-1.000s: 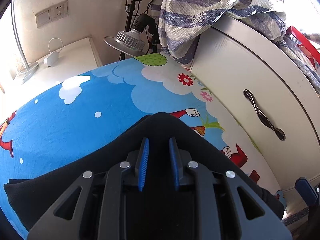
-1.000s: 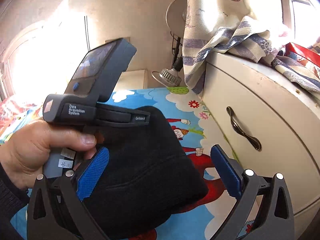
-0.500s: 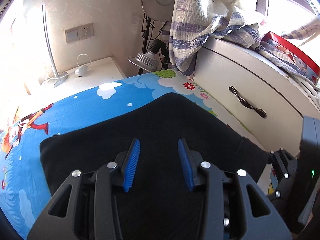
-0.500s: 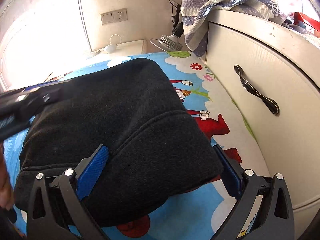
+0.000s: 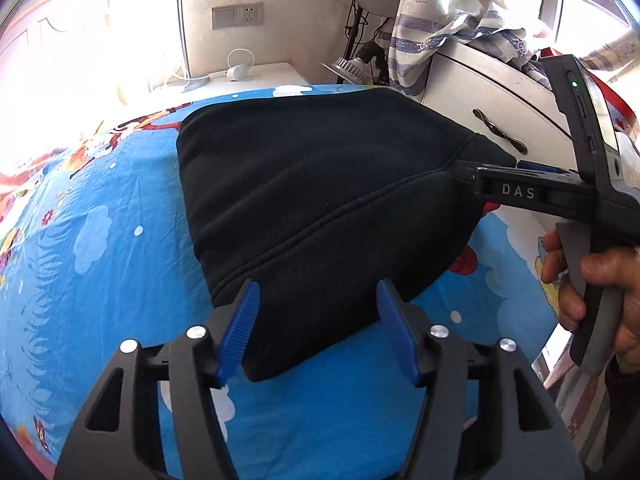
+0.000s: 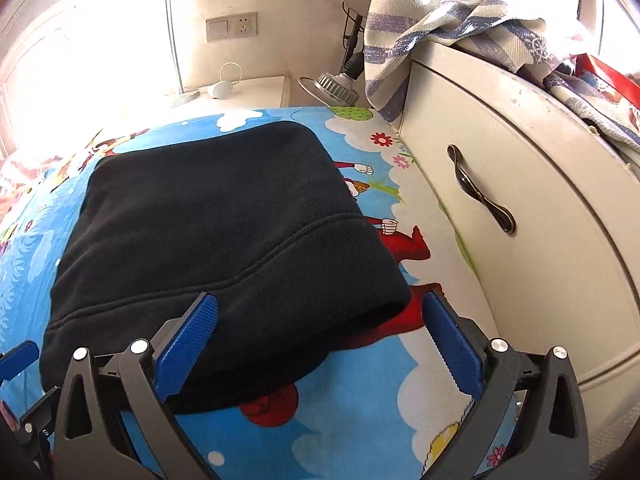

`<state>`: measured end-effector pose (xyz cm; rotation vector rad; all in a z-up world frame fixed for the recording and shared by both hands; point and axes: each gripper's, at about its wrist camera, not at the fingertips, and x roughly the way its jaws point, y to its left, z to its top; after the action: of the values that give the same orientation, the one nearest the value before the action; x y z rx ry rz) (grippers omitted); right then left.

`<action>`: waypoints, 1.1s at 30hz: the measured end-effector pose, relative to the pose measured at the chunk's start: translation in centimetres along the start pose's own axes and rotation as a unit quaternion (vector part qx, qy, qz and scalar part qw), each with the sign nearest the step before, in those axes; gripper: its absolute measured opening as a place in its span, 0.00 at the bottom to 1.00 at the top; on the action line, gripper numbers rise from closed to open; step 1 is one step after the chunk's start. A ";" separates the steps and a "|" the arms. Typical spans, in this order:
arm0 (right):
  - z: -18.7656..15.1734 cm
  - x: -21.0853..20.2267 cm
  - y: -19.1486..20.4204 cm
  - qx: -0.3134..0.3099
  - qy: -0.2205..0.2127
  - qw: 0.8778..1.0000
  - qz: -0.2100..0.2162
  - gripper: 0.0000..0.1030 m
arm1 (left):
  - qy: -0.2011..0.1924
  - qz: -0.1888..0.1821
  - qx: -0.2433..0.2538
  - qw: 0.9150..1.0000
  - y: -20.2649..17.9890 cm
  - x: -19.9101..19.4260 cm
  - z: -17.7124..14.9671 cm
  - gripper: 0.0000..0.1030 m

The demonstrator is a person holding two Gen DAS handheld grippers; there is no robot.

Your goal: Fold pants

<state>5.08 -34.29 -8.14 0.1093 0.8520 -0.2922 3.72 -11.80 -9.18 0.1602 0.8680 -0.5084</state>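
folded black pants [image 5: 320, 200] lie on the cartoon bedsheet [image 5: 100, 240]; left gripper [image 5: 318, 330] and right gripper [image 6: 320, 340] both hover over them, jaws spread wide, holding nothing

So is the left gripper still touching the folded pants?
Cannot tell. In the left wrist view the left gripper is open, its fingers straddling the near edge of the pants, but no clear gap or contact shows.

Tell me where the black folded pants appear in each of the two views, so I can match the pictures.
Left wrist view: black folded pants fill the centre, on the blue cartoon sheet.
Right wrist view: pants lie centre-left.
Shared landmark: the wall socket at the upper middle in both.
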 end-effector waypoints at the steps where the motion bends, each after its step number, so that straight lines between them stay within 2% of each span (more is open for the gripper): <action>1: -0.3 -1.2 0.1 0.001 -0.001 1.000 0.009 0.95 | 0.000 0.001 -0.005 1.000 -0.1 -0.6 0.1 0.69; 2: -0.5 -2.4 0.2 0.003 -0.003 1.000 0.016 0.95 | -0.002 0.004 -0.010 1.000 -0.2 -1.3 0.2 0.73; 4: -1.0 -4.8 0.6 0.006 -0.012 1.000 0.010 0.95 | -0.009 0.013 -0.020 1.000 -0.4 -2.8 0.3 0.89; 5: -1.2 -5.9 0.8 0.004 -0.016 1.000 0.008 0.95 | -0.015 0.021 -0.022 0.999 -0.5 -3.7 0.5 0.91; 6: -1.4 -7.0 1.1 0.001 -0.019 1.000 0.008 0.95 | -0.019 0.030 -0.023 0.999 -0.7 -4.5 0.6 0.98; 9: -2.1 -9.6 1.6 -0.001 -0.025 1.000 0.010 0.95 | -0.028 0.054 -0.034 0.998 -0.8 -6.7 1.3 0.98; 12: -2.2 -11.2 1.9 -0.006 -0.032 0.999 -0.001 0.95 | -0.043 0.034 -0.053 0.997 -0.3 -8.3 1.5 0.98; 14: -2.3 -12.2 2.1 -0.007 -0.039 0.999 -0.006 0.95 | -0.044 0.043 -0.061 0.996 -0.2 -8.8 1.7 0.98; 16: -2.4 -12.3 2.3 -0.012 -0.039 0.999 -0.003 0.95 | -0.043 0.052 -0.063 0.996 -0.1 -8.9 1.9 0.98; 20: -2.4 -11.8 2.5 -0.018 -0.031 0.999 -0.001 0.95 | -0.028 0.021 -0.073 0.997 0.2 -8.4 2.4 0.98; 27: -2.3 -11.6 2.1 -0.010 -0.031 0.999 0.004 0.95 | -0.029 0.039 -0.072 0.996 0.3 -8.0 2.8 0.98; 33: -2.4 -11.5 2.1 -0.010 -0.030 0.999 0.006 0.95 | -0.030 0.039 -0.068 0.996 0.3 -8.0 2.7 0.98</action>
<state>-3.18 -29.41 -1.05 0.0867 0.7945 -0.2747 1.43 -9.58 -1.37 0.0541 0.8322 -0.3774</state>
